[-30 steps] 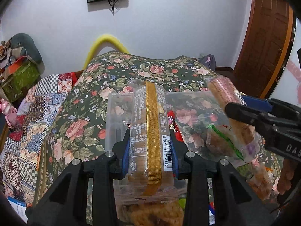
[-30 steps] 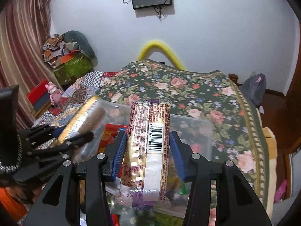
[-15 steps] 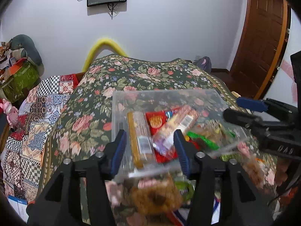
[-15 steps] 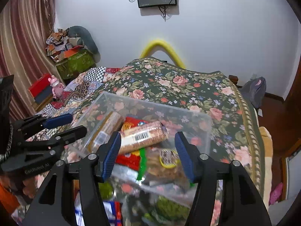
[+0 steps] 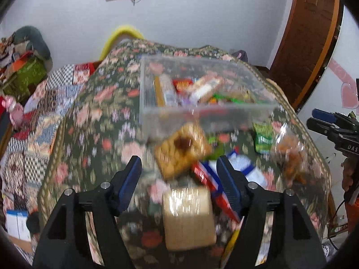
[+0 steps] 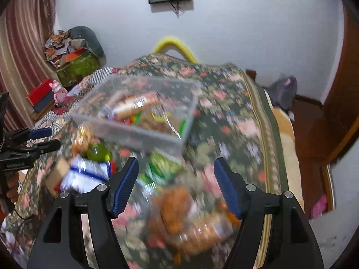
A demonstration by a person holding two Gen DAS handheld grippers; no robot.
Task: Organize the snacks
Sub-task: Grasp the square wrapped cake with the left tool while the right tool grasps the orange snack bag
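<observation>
On the bed (image 5: 94, 116), atop the floral cover, sat a clear bin (image 5: 202, 94) w/ several snack packs already inside. Loose snacks lay nearer the camera, btwn bin and tongs. Left tongs (image 5: 179, 174) stood fairly wide, nothing gripped; jaws had just been opening. Right tongs (image 6: 177, 174) likewise: wide-ish, empty, jaws just been opening.

Key relation, left side: a tan cracker pack (image 5: 188, 219) lay directly below and btwn the left jaws, roughly square, no clear long axis thru the blur. A biscuit pack w/ dark centre (image 5: 181, 148) sat just beyond it, tilted, near the bin's front wall. Left tongs looked nearest to both.

Right side: a clear bag of orange-brown snacks (image 6: 179, 215) lay btwn the right jaws, closer than anything else; a green pack (image 6: 163, 165) sat just past the left jaw tip. Probably each hand would take what's under it, then carry it forward to the bin. Blur made edges uncertain.
</observation>
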